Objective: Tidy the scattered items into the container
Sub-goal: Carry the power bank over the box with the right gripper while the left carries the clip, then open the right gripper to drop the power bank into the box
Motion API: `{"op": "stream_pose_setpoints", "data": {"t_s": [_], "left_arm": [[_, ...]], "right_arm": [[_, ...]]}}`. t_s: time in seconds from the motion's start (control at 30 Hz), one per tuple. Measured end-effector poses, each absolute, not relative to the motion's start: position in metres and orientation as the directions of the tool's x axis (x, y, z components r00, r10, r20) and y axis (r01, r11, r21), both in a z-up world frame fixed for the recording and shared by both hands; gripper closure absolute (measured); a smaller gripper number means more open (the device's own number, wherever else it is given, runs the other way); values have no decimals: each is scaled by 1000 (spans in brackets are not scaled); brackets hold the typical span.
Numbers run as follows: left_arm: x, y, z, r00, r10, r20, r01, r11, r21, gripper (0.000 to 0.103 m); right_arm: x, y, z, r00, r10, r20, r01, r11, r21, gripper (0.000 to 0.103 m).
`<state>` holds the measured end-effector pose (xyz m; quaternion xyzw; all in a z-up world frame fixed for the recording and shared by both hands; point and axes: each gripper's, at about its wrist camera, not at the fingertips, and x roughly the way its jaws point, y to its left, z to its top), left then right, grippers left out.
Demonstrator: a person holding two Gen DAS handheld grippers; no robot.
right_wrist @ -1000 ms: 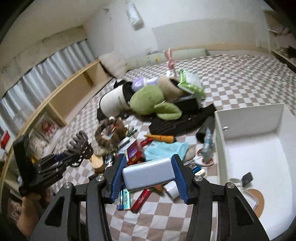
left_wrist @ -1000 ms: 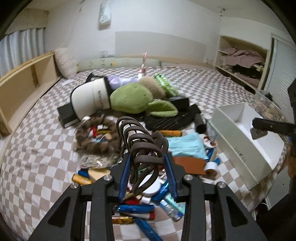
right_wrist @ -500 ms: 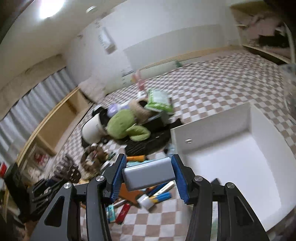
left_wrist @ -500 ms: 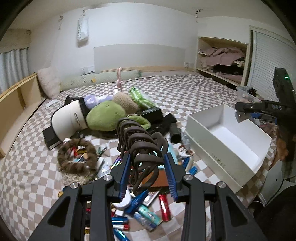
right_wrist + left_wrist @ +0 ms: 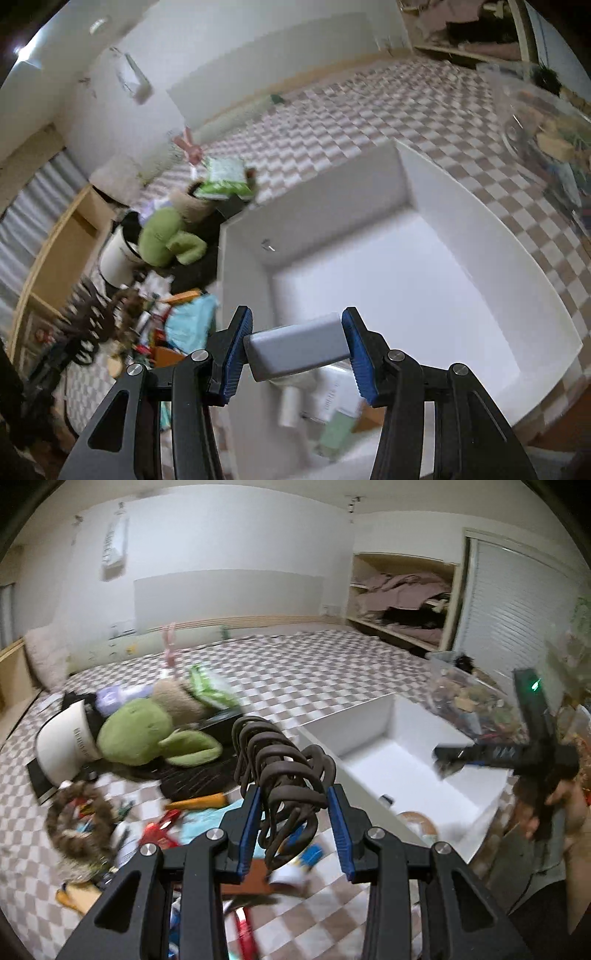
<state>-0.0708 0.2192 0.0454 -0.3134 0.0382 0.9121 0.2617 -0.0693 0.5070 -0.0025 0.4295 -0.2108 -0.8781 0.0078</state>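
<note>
Hovering over the white box (image 5: pixel 424 258), the right gripper (image 5: pixel 295 350) is clamped on a grey power bank (image 5: pixel 299 349) at the lower middle of its view. A second ago the same grip sat above the clutter with the box off to the right; now the box floor fills the frame, so that item appears ready for release. The left gripper (image 5: pixel 291 816) is closed on a dark brown hair claw (image 5: pixel 280 768), lower centre of its view. Compared with a second ago, the box (image 5: pixel 391 764) has shifted from the far right toward the middle right, so this item is nearing it but not yet over it. The green plush toy (image 5: pixel 147 734) and other clutter on the checked bed (image 5: pixel 314 672) remain unsorted.
</note>
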Motion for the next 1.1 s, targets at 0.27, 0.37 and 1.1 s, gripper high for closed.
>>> {"op": "stream_pose_setpoints", "data": {"t_s": [0.27,0.37,1.1], "left_arm": [[-64,284,45,-604,530,-595,-614,-786,-77,67],[-62,301,42,-584,545,-602,-636,-768,-78,67],[-70,349,26,-527,574,-626,-681,-726,-93,67]], "right_arm": [[-67,506,-28,-522,-210,-827,-164,-927,338,52],[-66,501,-32,-495,-214,-842,-142,-936,322,52],[-63,504,-49,-390,-114,-914,-112,-979,170,32]]}}
